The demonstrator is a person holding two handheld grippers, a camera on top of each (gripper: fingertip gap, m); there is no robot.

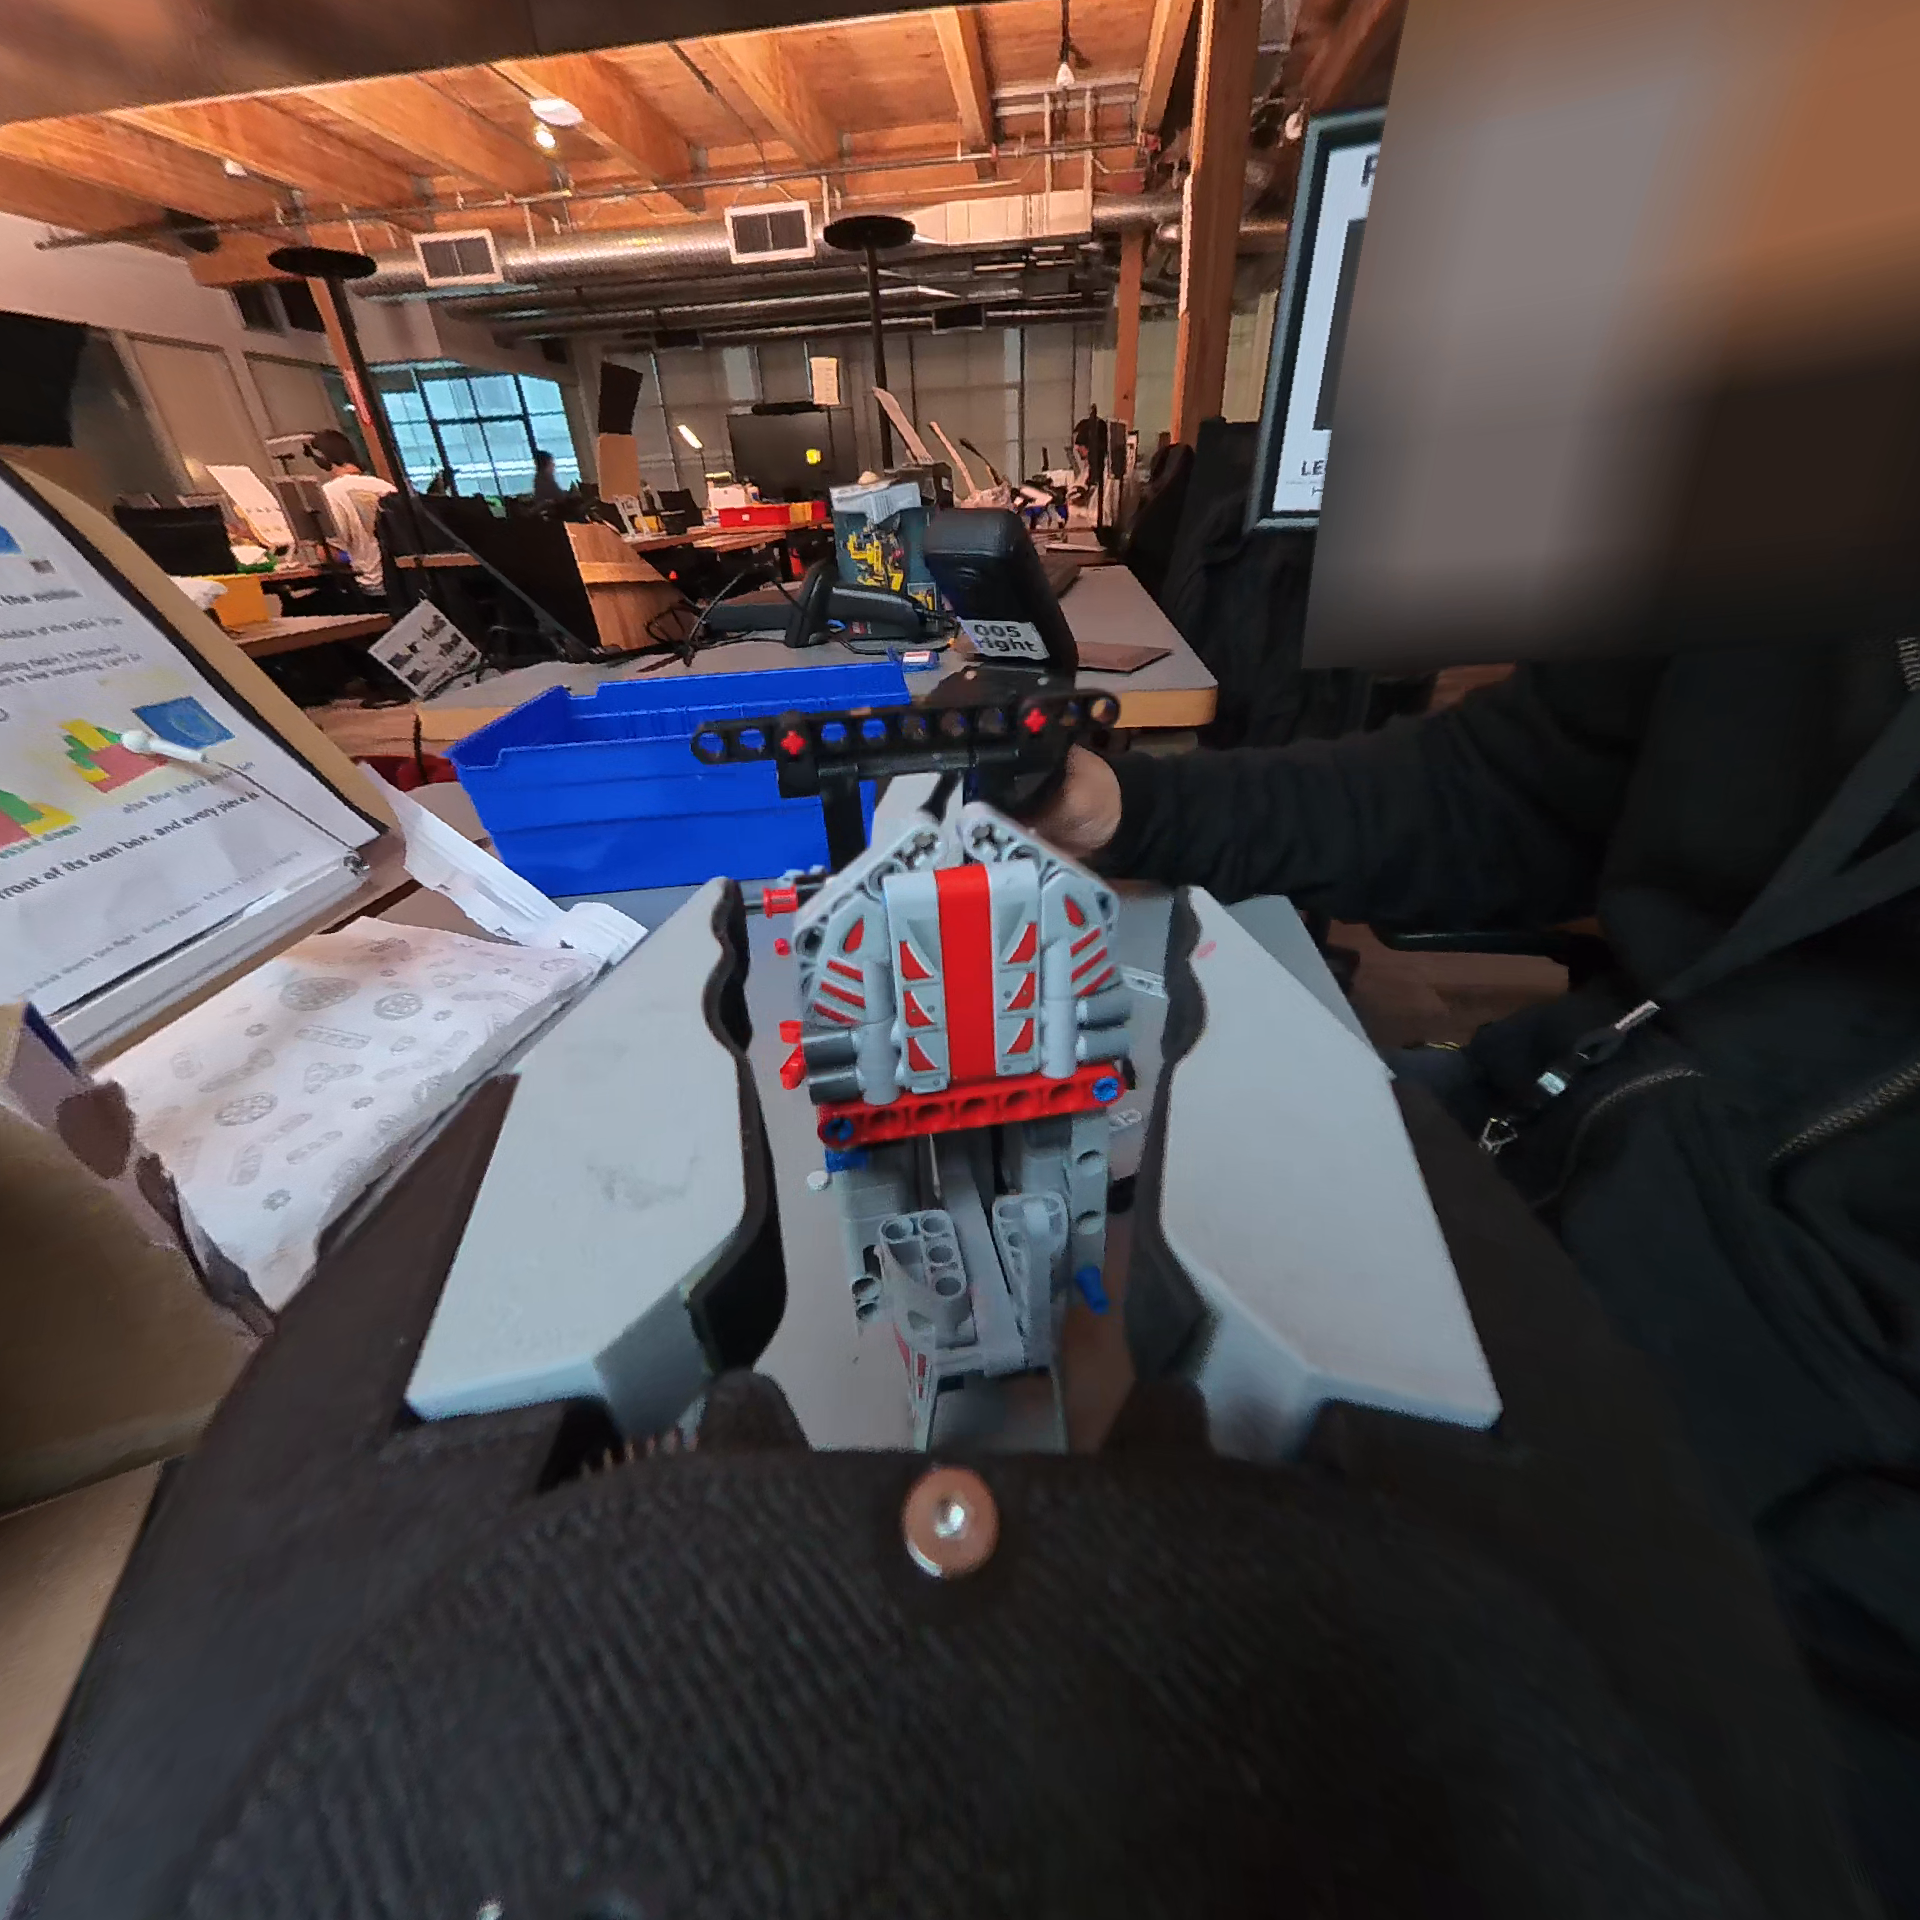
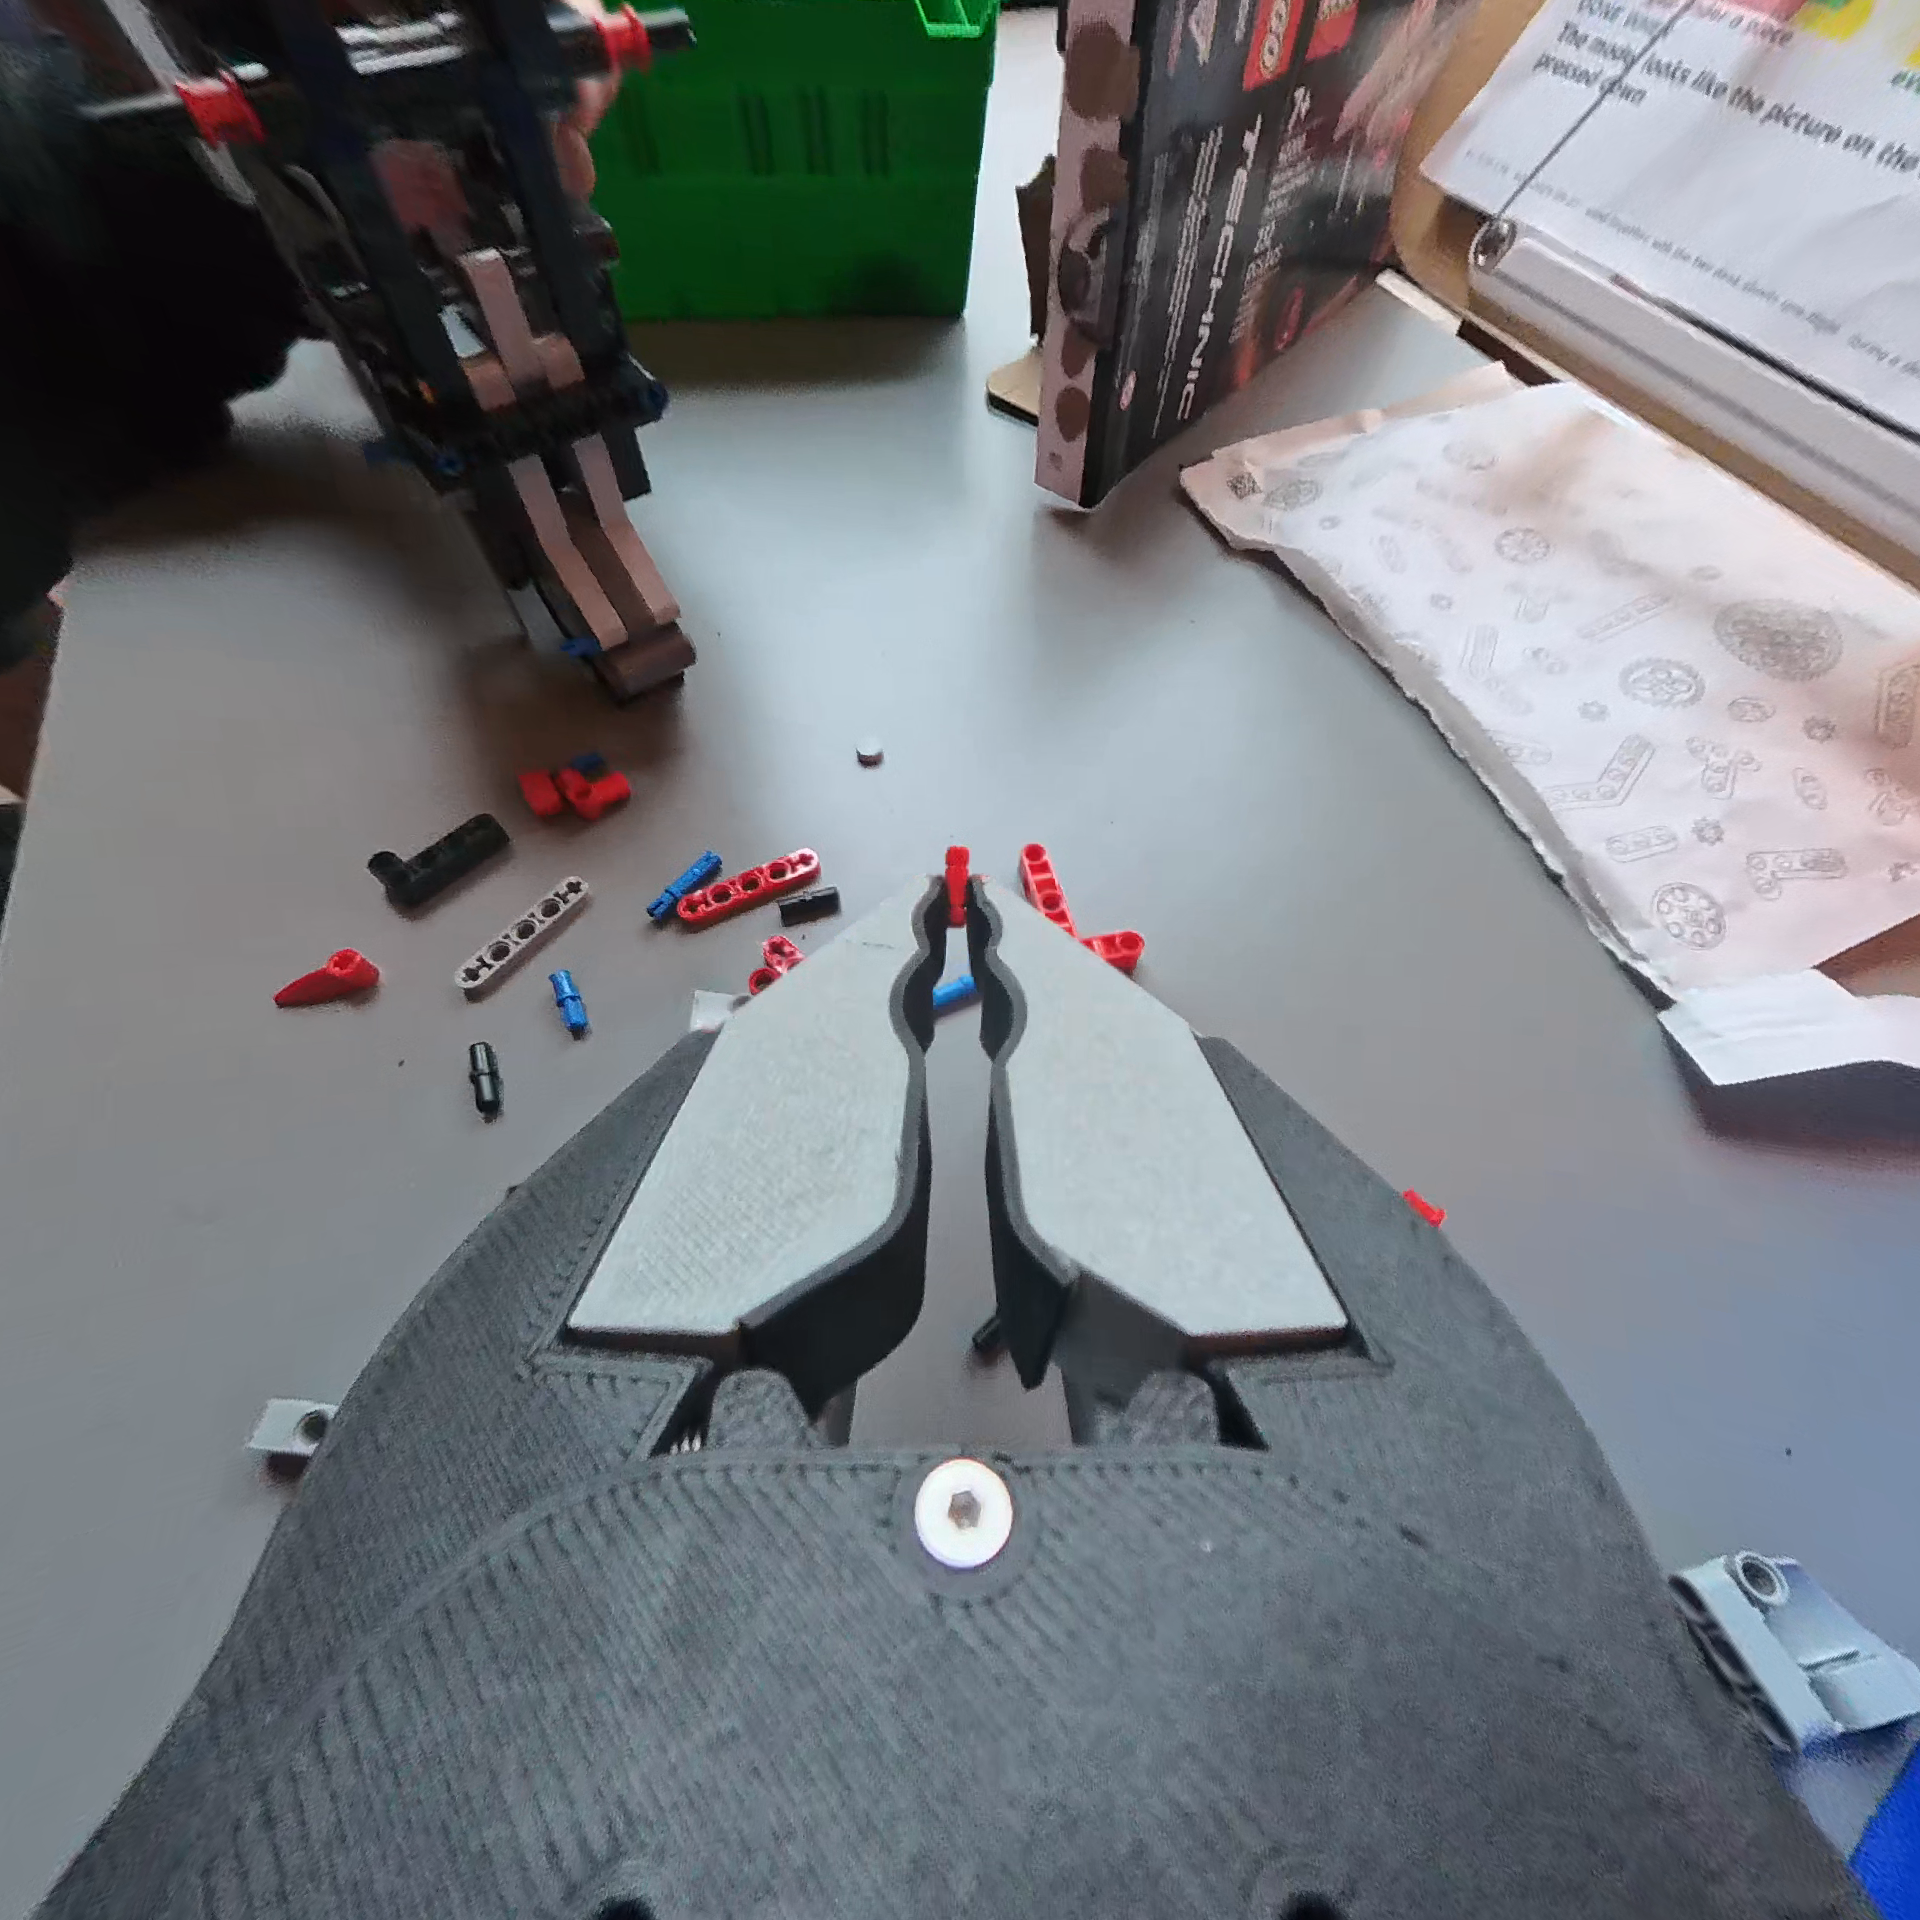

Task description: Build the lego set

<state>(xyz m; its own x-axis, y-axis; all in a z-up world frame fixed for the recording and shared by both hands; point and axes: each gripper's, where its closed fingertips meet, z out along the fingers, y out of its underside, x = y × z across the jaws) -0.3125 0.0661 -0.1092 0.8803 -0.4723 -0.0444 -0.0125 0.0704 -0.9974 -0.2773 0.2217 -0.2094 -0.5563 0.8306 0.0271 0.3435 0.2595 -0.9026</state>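
The part-built lego model, grey and red with a black beam across its top, stands upright between the fingers of my left gripper, which is shut on its sides. In the right wrist view the model leans at the far left with its lower end on the grey table. My right gripper is shut on a small red pin at its tips, low over the table. A blue pin shows through the gap between the fingers.
Loose parts lie left of the right gripper: a red beam, a grey beam, a black angled piece, pins. A green bin, the set's box and a paper bag stand behind. A blue bin and a person's sleeve are beyond the model. My hands' fingertips stand some 20 centimetres from each other.
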